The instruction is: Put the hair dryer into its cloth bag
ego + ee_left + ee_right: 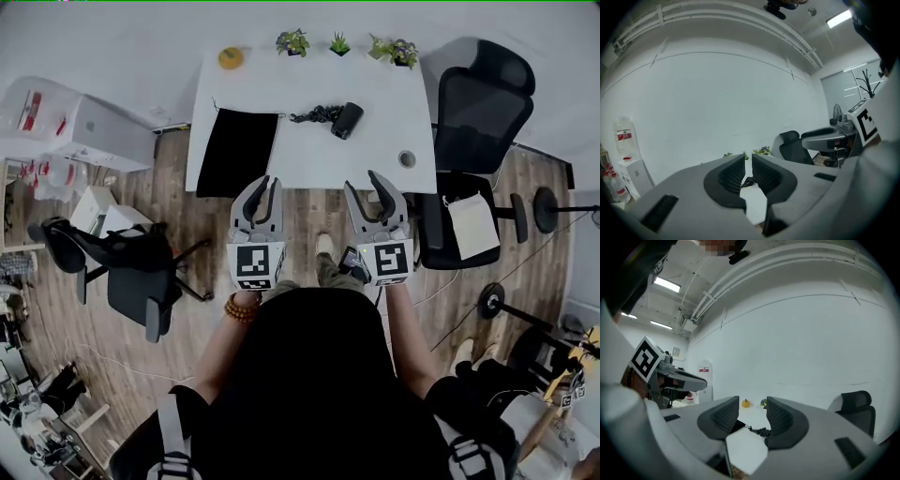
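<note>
The black hair dryer [345,119] lies on the white table [375,155] with its coiled cord [317,114] to its left. The black cloth bag [237,150] lies flat at the table's left side. Both grippers are held over the floor short of the table's near edge, pointing at it. My left gripper [270,183] is shut with nothing in it; in the left gripper view its pads [748,157] nearly meet and the cord [749,181] shows beyond. My right gripper [363,180] is open and empty; the right gripper view shows its jaws [753,399] apart, with the cord [758,430] past them.
An orange object [231,58] and small potted plants [293,41] line the table's far edge; a small round thing [407,158] sits near its right corner. A black office chair [478,112] stands to the right, another chair [131,272] to the left. Weights [490,300] lie on the floor.
</note>
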Tool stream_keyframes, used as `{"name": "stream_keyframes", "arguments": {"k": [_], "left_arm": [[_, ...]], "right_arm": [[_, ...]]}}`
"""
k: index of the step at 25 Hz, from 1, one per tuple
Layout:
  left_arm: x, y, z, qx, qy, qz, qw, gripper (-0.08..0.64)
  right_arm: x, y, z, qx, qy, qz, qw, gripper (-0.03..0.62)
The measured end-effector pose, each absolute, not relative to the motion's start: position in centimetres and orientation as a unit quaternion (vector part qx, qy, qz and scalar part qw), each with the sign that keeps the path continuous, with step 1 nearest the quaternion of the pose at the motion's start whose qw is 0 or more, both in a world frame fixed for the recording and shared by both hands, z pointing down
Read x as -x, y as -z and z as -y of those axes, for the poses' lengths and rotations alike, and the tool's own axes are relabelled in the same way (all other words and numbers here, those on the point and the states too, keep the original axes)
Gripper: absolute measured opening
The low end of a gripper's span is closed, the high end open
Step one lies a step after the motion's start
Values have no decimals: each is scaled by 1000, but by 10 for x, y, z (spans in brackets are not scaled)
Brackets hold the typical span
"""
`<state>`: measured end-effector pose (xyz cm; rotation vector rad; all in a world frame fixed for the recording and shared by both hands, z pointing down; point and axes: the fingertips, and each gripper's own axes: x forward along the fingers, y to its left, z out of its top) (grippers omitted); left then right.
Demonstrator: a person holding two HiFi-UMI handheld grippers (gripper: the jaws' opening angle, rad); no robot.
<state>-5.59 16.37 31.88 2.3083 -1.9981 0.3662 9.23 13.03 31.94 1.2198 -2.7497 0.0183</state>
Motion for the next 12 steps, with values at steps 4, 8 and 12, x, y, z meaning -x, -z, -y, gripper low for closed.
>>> {"name": "stream_keyframes", "arguments": {"k": [4,8,12], "left_arm": [[59,-334,-145,-738,-138,659,41,27],[77,-357,-138,-722,-159,670,70,41],[106,-387,-122,-704,-174,681,101,104]], "right_arm": [[-94,-342,-101,-376,-9,922,89,209],[-89,-359,-88,-354,-28,928,110,236],[-80,-375,-76,-338,-36,931,135,249]]}}
